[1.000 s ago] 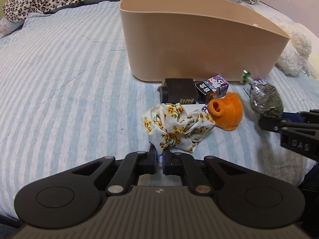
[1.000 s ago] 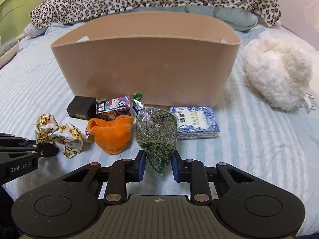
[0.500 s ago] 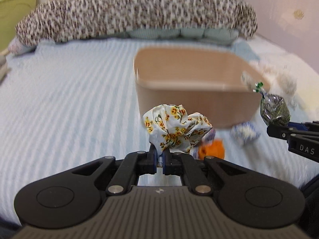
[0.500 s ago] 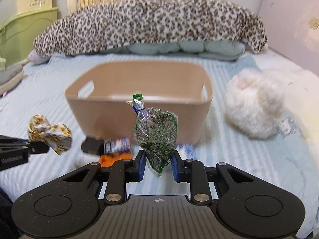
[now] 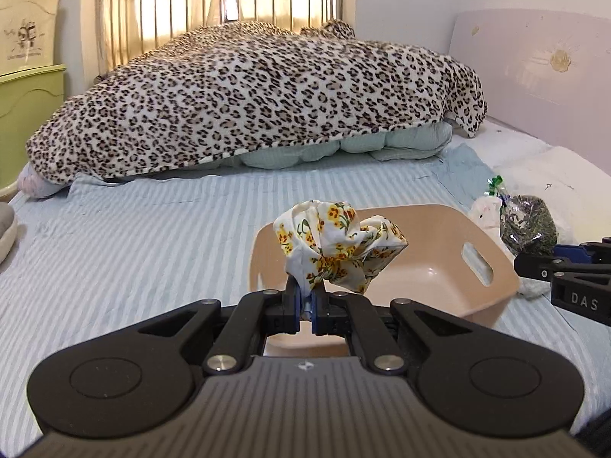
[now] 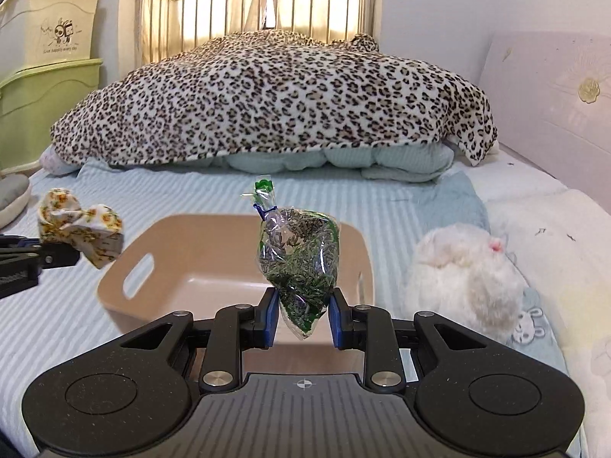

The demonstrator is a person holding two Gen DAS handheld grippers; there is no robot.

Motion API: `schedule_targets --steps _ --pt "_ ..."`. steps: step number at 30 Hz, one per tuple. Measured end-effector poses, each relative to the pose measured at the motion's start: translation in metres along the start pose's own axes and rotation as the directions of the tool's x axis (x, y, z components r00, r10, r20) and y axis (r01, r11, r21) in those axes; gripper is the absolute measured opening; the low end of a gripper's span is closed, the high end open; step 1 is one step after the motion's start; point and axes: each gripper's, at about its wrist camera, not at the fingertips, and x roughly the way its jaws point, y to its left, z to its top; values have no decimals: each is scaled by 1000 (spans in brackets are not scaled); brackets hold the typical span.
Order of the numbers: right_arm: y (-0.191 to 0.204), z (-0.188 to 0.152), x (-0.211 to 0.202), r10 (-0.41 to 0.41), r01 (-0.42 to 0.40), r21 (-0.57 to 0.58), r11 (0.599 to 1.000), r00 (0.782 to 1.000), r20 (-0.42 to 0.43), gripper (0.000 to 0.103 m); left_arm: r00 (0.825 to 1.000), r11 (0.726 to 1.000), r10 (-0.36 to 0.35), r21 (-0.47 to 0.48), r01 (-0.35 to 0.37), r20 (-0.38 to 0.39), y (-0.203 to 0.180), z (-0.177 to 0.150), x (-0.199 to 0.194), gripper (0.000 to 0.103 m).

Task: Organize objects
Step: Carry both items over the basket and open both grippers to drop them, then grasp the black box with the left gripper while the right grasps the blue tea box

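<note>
My left gripper [image 5: 304,311] is shut on a white floral cloth scrunchie [image 5: 338,244] and holds it in the air over the near rim of the tan plastic bin [image 5: 439,278]. My right gripper [image 6: 301,322] is shut on a clear bag of dried green herbs [image 6: 299,263] and holds it up over the bin [image 6: 160,290]. The bin's inside looks bare in both views. The scrunchie [image 6: 80,231] and left gripper show at the left of the right wrist view. The herb bag [image 5: 529,223] shows at the right of the left wrist view.
The bin sits on a blue-striped bed sheet [image 5: 133,244]. A leopard-print blanket [image 5: 248,95] lies over pillows at the back. A white plush toy [image 6: 466,267] lies right of the bin. The other small objects are hidden below the grippers.
Both grippers have risen from the bed with their objects, from beside the bin's front wall to above its rim. The items left on the bed have dropped out of view.
</note>
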Motion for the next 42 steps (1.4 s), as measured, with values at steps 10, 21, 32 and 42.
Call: schedule_targets --steps 10,21,32,42 --pt "4 10 61 7 -7 4 1000 998 -67 25 988 999 43 34 -38 -146 -20 -4 93 6" --pt "10 -8 99 29 -26 20 999 979 -199 41 967 999 16 42 -5 -253 -24 -25 115 21" --pt "-9 0 43 -8 12 34 999 994 -111 80 985 997 69 29 -66 -157 -19 -8 40 81" --pt "-17 -25 19 -1 10 55 998 987 -163 94 978 997 77 18 -75 -196 -10 -39 19 84"
